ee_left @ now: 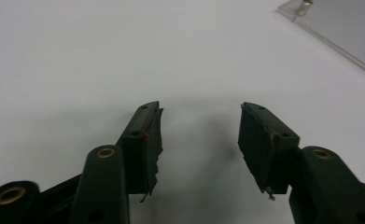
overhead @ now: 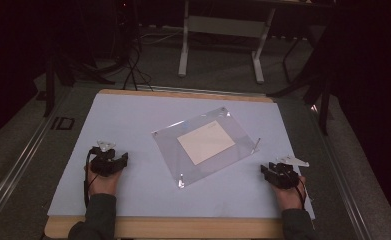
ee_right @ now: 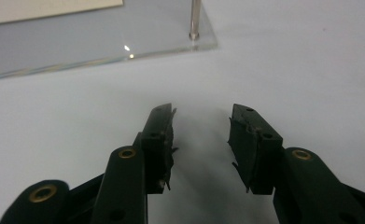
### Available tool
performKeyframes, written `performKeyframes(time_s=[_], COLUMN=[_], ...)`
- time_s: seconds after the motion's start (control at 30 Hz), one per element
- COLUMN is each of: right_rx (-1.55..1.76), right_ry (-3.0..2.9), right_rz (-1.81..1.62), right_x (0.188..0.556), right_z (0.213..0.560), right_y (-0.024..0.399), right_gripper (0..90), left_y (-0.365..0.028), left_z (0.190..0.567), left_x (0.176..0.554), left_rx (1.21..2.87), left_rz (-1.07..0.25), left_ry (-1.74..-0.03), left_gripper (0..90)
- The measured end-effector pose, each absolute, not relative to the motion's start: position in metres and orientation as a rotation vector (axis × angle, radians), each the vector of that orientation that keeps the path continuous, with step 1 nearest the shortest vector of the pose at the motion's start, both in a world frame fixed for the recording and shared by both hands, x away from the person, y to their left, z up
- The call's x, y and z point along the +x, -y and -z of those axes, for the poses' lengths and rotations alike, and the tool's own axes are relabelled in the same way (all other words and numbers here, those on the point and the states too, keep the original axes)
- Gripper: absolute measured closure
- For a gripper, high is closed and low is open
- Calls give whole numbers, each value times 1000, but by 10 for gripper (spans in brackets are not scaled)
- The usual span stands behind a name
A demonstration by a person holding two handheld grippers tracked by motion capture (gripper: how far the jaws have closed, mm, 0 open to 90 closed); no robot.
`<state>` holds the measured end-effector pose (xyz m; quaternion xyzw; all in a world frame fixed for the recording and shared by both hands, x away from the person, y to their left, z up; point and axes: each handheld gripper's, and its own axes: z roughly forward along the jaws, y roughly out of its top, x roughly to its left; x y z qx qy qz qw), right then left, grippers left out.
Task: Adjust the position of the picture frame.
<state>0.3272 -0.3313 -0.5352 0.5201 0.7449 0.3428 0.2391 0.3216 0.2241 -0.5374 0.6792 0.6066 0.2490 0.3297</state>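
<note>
A clear acrylic frame [overhead: 203,145] lies tilted in the middle of the pale blue mat [overhead: 133,120], with a white sheet of paper [overhead: 205,141] inside it and small metal posts at its corners. My left gripper [overhead: 109,161] rests on the mat left of the frame, held by a hand, open with nothing between its jaws [ee_left: 201,109]. A corner of the frame [ee_left: 339,28] sits at the top right of the left gripper view. My right gripper [overhead: 278,172] rests to the right of the frame, open and empty [ee_right: 202,112]. The frame's corner [ee_right: 124,42] with an upright metal post [ee_right: 195,18] lies just ahead of it.
The mat covers a wooden tabletop [overhead: 183,227] whose front edge runs along the bottom. Beyond the table stand a white table frame's legs [overhead: 223,45], dark stands and cables on a grey floor.
</note>
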Motion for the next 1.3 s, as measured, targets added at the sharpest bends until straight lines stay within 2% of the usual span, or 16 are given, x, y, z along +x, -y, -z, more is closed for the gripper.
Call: performKeyframes(time_s=[0.3,0.63,0.93,1.03,1.17,1.3], right_rx=[1430,1426,1416,1436,1457,1427], right_ry=[-2049,-2030,-2029,-2027,-1992,-1993], right_rz=[-989,-1030,-1057,-1054,-1056,-1039], right_x=[333,361,384,393,397,398], right_z=[532,522,520,523,525,526], right_y=[332,327,313,310,309,308], right_gripper=[596,652,694,728,834,848], left_y=[-218,-202,-199,-195,-188,-180], left_z=[532,526,528,527,527,526], left_x=[314,310,318,325,335,351], left_rx=[1800,1850,1868,1889,1915,1945], left_rz=[-629,-611,-557,-535,-517,-525], left_ry=[-1517,-1408,-1383,-1351,-1300,-1261], left_gripper=[510,518,540,555,576,616])
